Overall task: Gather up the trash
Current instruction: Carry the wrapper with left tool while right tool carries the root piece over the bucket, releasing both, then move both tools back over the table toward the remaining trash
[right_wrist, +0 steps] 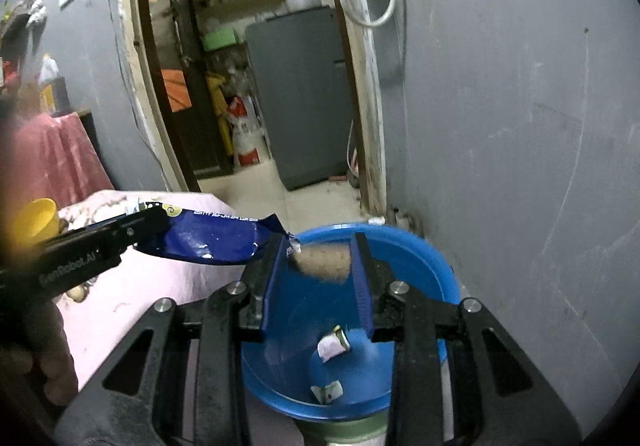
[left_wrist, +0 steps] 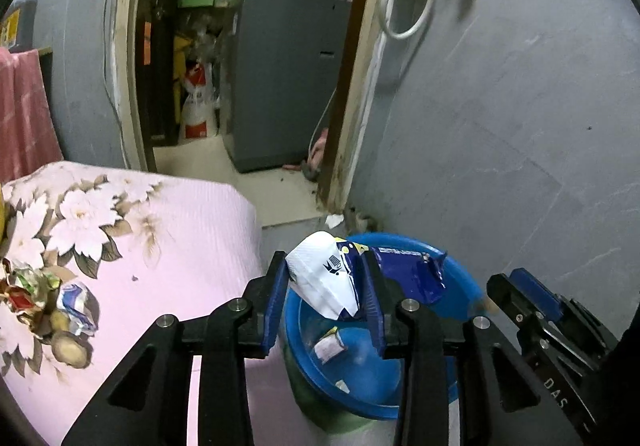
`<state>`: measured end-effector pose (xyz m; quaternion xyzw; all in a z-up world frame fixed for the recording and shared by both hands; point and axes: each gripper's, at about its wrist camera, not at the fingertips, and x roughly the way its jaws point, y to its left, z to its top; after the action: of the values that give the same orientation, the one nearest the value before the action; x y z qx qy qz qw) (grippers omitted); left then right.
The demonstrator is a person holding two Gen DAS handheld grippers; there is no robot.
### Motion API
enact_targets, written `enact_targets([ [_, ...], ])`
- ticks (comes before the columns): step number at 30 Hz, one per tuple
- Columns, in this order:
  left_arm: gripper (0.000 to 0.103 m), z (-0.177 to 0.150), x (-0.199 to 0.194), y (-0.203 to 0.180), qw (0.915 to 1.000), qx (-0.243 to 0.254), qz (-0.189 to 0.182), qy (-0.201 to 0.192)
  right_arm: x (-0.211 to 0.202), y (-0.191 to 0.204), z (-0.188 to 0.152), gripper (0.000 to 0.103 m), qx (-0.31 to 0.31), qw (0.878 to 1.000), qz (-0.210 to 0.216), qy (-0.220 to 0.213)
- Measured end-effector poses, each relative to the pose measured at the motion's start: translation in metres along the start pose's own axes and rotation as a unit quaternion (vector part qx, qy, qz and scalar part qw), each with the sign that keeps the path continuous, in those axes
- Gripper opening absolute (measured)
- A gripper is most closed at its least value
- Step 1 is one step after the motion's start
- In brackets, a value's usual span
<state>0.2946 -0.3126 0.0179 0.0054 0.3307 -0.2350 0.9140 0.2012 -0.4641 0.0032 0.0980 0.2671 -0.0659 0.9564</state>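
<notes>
Over the blue basin, I hold my left gripper level, jaws clamped on a blue-white wrapper. My right gripper, angled down above the basin, pinches a blurred tan piece. 2 scraps lie inside.

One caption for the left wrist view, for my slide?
Left gripper holds a blue-white wrapper over the blue basin.
</notes>
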Motion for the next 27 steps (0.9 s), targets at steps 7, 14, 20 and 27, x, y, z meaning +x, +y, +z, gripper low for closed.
enact_targets([
  [7,0.041,-0.005,0.011,-0.002,0.9998,0.008,-0.001,0.016,0.005,-0.002,-0.001,0.059,0.004,1.0,-0.008,0.011],
  [14,0.042,-0.004,0.005,0.005,1.0,0.007,0.001,0.004,-0.003,0.002,0.006,0.061,0.004,1.0,-0.009,-0.002],
  [20,0.048,0.002,-0.021,0.021,0.9998,-0.008,0.004,-0.019,-0.022,0.016,0.013,0.066,-0.004,1.0,-0.002,-0.027],
  [27,0.052,0.009,-0.068,0.047,0.9977,-0.021,0.018,-0.061,-0.052,0.049,0.025,0.072,-0.021,0.998,0.013,-0.065],
])
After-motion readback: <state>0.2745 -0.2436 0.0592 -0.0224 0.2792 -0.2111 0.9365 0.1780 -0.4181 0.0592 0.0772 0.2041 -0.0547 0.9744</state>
